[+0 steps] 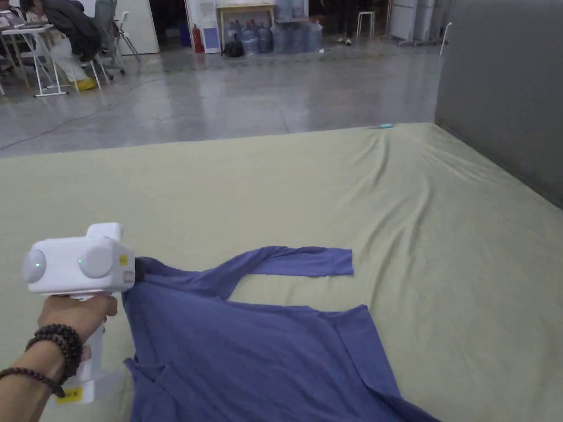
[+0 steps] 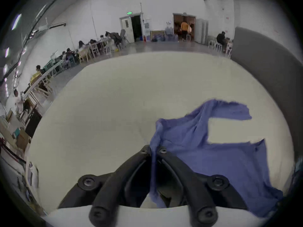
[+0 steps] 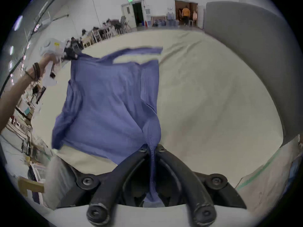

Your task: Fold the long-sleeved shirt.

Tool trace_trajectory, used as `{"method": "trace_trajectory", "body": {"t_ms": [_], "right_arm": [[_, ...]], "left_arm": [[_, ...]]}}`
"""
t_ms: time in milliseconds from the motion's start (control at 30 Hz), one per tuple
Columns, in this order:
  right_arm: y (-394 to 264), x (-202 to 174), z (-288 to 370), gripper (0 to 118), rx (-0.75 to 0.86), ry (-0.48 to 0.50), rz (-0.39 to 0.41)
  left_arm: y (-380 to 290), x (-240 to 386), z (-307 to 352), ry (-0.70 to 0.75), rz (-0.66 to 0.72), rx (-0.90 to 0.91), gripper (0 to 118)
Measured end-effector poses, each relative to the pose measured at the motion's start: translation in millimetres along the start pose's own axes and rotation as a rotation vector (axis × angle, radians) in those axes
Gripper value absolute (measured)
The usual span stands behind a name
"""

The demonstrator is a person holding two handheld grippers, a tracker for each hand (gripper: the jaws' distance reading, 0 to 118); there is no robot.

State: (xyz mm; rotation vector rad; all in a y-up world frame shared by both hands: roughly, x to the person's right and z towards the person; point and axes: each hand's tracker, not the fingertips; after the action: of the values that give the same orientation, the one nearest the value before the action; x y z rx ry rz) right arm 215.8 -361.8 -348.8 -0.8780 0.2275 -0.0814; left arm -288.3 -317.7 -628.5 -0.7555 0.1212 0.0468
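Note:
A blue long-sleeved shirt [image 1: 258,351] is stretched over the pale green sheet [image 1: 330,192], one sleeve [image 1: 297,262] lying out to the right. My left gripper [image 1: 138,269] is shut on the shirt's far left corner, cloth pinched between its black jaws [image 2: 153,150]. My right gripper [image 3: 151,149] is shut on a seam at the shirt's [image 3: 106,99] near edge, with fabric running down between its jaws. The left gripper [image 3: 70,54] and the hand holding it also appear far off in the right gripper view, gripping the shirt's opposite corner.
A grey partition [image 1: 500,93] stands along the right side of the bed-like surface. Beyond the far edge lies a shiny floor [image 1: 231,99] with tables, chairs and seated people [image 1: 60,33] at the back left, and water bottles [image 1: 275,35].

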Motion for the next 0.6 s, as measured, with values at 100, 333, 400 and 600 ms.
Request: {"method": "trace_trajectory", "body": {"t_ms": [100,333,400,600], "right_arm": [[39.8,-1.6,23.4,1,0.116,0.028,0.046],[199.7,11.3,74.9,1,0.387,-0.033,0.090],[259.0,13.7,90.3,1,0.440,-0.067,0.142],[432.3,19.0,129.5,1,0.526,-0.055,0.146]], "left_arm": [[24.2,-11.8,58.2,-0.007,0.013,0.112,0],[100.1,-36.7,173.4,-0.034,0.069,0.291,0],[126.5,-41.5,202.9,-0.030,0.079,0.331,0],[202.3,-50.9,254.7,0.025,0.110,0.406,0]]}}
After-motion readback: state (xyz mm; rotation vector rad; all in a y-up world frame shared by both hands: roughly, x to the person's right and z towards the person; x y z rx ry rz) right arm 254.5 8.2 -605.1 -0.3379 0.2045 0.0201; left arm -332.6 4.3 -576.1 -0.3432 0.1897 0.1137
